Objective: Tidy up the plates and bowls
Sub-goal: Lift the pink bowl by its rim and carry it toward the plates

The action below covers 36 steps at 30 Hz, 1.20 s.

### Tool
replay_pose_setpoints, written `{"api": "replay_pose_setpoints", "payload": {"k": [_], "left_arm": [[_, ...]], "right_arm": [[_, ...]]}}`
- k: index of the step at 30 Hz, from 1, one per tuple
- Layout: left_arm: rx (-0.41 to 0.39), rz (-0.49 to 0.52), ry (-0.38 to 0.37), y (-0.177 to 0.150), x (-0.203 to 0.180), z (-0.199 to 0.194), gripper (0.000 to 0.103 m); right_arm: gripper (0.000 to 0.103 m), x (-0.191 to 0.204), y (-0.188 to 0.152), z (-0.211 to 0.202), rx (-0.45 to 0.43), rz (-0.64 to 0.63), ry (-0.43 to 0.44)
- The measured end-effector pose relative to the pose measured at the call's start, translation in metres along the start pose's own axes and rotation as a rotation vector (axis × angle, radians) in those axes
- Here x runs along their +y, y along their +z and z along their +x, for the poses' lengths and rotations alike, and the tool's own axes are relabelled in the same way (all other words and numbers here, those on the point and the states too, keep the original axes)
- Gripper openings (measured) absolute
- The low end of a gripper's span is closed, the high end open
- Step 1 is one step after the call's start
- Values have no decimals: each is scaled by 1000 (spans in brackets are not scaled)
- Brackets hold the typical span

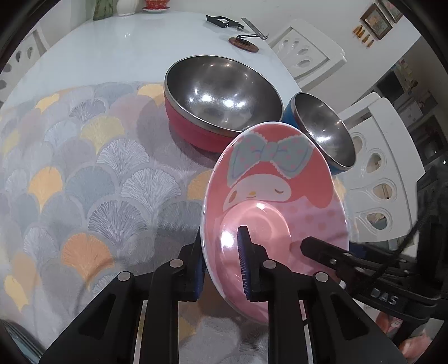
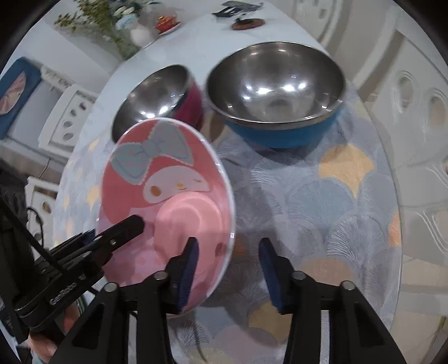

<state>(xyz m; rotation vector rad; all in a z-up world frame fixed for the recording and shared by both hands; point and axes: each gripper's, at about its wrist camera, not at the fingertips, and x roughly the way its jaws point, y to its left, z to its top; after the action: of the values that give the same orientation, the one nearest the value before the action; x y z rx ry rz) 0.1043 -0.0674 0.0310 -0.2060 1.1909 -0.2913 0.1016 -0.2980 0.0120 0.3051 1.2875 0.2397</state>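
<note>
A pink plate (image 1: 274, 179) with a cartoon rabbit and blue bow is held tilted above the patterned placemat (image 1: 98, 182). My left gripper (image 1: 222, 266) is shut on the plate's near left rim, one pad on its face and one behind it. My right gripper (image 2: 228, 268) straddles the right rim of the plate (image 2: 156, 173). Its left pad lies over the face and its right pad stands clear, so it is open. Behind the plate sit a red bowl (image 1: 221, 92) and a blue bowl (image 2: 275, 84), both steel-lined and upright.
The white table (image 1: 117, 47) runs on past the placemat to a round coaster with a metal stand (image 1: 243, 43), a white vase (image 2: 140, 33) and a red dish (image 2: 166, 25). White chairs (image 1: 378, 168) stand close along the table's edges.
</note>
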Motion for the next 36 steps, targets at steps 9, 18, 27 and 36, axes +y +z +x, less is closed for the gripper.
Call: {"api": "replay_pose_setpoints", "payload": {"k": [9,18,27,36], "left_arm": [[-50,117,31,-28,-22,-21,17],[-132,115,-36,-85,-17,-103,18],[-129,86,-94,-139,-4,-132,18],[-34,100,-102,-173,3,-109,18]], "right_arm": [[19,23,-23,-10,-28,-90,-64],[19,54,-93,-72,-56,-91,-24],[19,84,-152,-89,-63,-74,-47],[20,68,-186,-63,24,31,-76]]}}
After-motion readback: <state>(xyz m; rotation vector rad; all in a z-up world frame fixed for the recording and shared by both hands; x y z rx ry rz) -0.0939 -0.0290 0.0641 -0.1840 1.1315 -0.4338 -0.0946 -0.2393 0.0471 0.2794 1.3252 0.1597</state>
